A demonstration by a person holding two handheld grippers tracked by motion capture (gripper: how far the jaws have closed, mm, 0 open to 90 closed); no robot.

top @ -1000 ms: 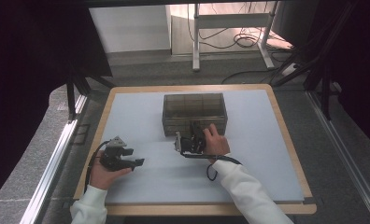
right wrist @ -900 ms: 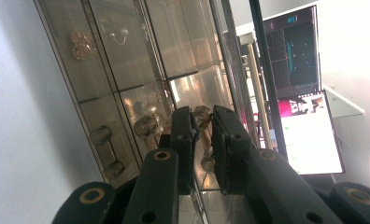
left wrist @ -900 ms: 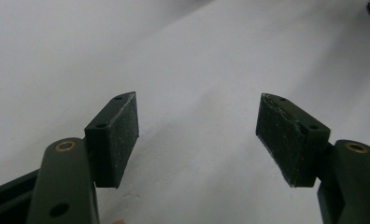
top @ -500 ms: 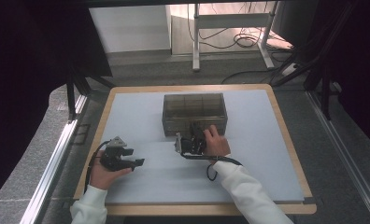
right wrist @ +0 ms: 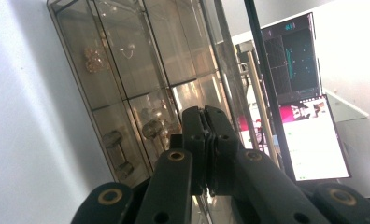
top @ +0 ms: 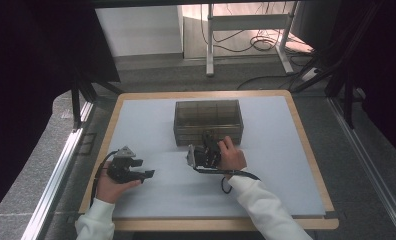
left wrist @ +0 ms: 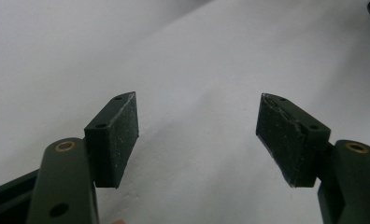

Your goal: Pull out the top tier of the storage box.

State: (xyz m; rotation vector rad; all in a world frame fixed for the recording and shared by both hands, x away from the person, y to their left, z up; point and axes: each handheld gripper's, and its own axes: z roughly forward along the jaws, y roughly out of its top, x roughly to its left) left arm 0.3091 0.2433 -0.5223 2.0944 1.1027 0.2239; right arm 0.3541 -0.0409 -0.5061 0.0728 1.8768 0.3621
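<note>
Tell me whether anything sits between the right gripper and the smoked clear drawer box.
Nothing visible does. The right gripper, jaws shut, is right at the near front of the drawer box; whether it touches is unclear.

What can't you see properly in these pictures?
- What lies inside the box: too small in the high view, and smoky walls and glare blur it in the right gripper view.
- Whether the shut right tool pinches anything: its pads meet against the box, and no thing shows between them.
- The person: cut off by the high view's bottom edge past the sleeves.
</note>
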